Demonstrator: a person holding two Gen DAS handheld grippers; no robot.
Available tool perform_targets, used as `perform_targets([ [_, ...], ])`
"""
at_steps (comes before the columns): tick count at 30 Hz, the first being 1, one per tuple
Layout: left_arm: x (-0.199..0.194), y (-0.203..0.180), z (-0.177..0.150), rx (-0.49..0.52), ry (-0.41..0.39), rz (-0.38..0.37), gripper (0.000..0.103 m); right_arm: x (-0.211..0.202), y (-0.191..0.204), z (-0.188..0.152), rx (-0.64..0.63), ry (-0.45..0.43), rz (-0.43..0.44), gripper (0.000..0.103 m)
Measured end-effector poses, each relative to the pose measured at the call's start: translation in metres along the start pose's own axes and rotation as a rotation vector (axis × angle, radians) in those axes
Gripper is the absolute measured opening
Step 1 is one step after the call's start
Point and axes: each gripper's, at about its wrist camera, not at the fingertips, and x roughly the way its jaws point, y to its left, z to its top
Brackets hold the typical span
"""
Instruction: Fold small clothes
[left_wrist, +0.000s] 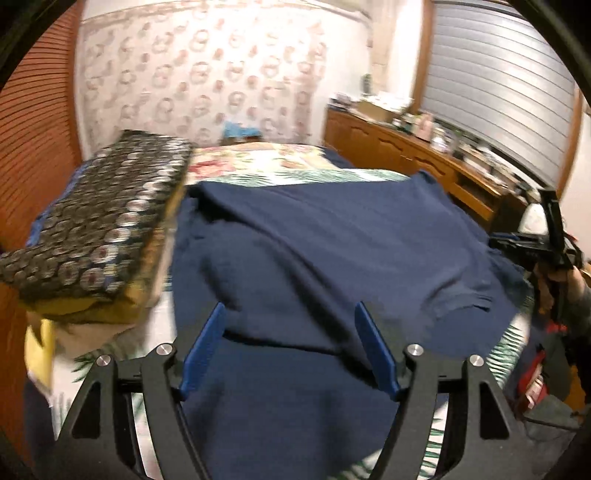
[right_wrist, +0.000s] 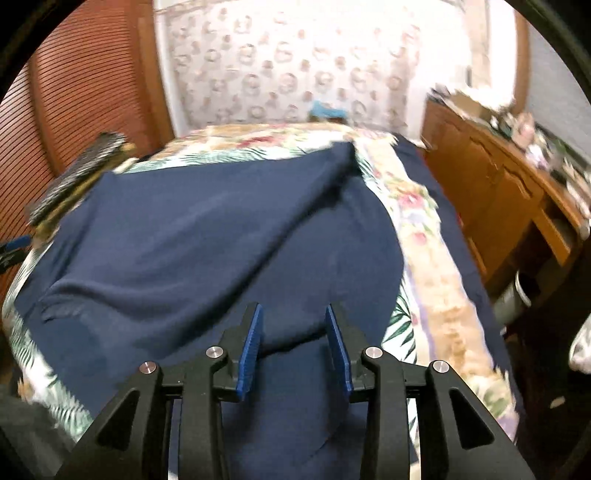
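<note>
On the bed, navy garment lies beneath parted jaws

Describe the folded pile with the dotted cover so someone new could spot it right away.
Start at the bed with its floral cover. Beside the spread navy garment, towards the slatted wooden doors, lies a folded stack. Its black top with silvery round dots over mustard-yellow layers sets it apart.

No legible text, label, brand or number was found in either view. Everything was rendered too blurred.
</note>
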Motion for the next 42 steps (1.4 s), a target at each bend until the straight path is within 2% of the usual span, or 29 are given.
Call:
perform_targets([
  [2,0.003,0.008,-0.001,-0.004,-0.009,0.031,0.073,0.013,-0.002,0.002,0.022,0.013,-0.006,0.037],
  [5,0.011,0.023,-0.003,-0.039,0.002,0.014,0.073,0.029,-0.003,0.008,0.042,0.035,-0.010,0.037],
  [7,0.018,0.029,-0.002,-0.058,0.019,0.032,0.073,0.032,0.003,0.011,0.033,0.032,-0.014,0.037],
  [9,0.025,0.035,-0.002,-0.078,0.032,0.035,0.067,0.029,0.006,0.015,0.024,0.035,-0.016,0.037],
  [11,0.031,0.036,-0.001,-0.087,0.045,0.023,0.052,0.025,0.008,0.017,0.011,0.036,-0.018,0.037],
  [12,0.037,0.037,0.001,-0.090,0.060,0.013,0.049,0.025,0.009,0.017,0.004,0.035,-0.021,0.036],
  [15,0.050,0.037,0.004,-0.091,0.097,0.030,0.046,0.020,0.006,0.016,-0.014,0.032,-0.028,0.020],
  [16,0.056,0.038,0.004,-0.092,0.117,0.053,0.046,0.019,0.006,0.016,-0.016,0.025,-0.027,0.005],
  [18,0.063,0.040,0.004,-0.099,0.147,0.048,0.045,0.008,0.005,0.013,-0.018,-0.008,-0.031,0.003],
  [19,0.065,0.039,0.003,-0.102,0.153,0.029,0.034,0.000,0.005,0.013,-0.016,-0.036,-0.031,0.003],
  [20,0.065,0.038,0.004,-0.098,0.150,0.023,0.018,-0.006,0.005,0.012,-0.010,-0.061,-0.027,0.003],
  [22,0.063,0.034,0.003,-0.082,0.148,0.016,0.009,-0.025,0.005,0.010,0.014,-0.113,-0.024,0.003],
  [25,0.054,0.028,0.002,-0.057,0.127,0.021,0.006,-0.048,0.004,0.001,0.032,-0.162,-0.023,0.002],
  [30,0.001,0.026,0.002,-0.117,-0.008,0.008,0.006,-0.077,0.002,-0.010,0.056,-0.195,-0.003,0.002],
  [32,-0.014,0.028,0.001,-0.136,-0.039,-0.001,0.006,-0.086,0.004,-0.012,0.062,-0.212,0.007,0.002],
  [38,-0.012,0.037,-0.016,-0.166,0.001,0.018,0.006,-0.091,0.005,-0.024,0.076,-0.205,0.014,0.002],
  [42,0.000,0.045,-0.031,-0.192,0.044,0.047,0.006,-0.075,-0.002,-0.025,0.087,-0.154,-0.009,0.002],
])
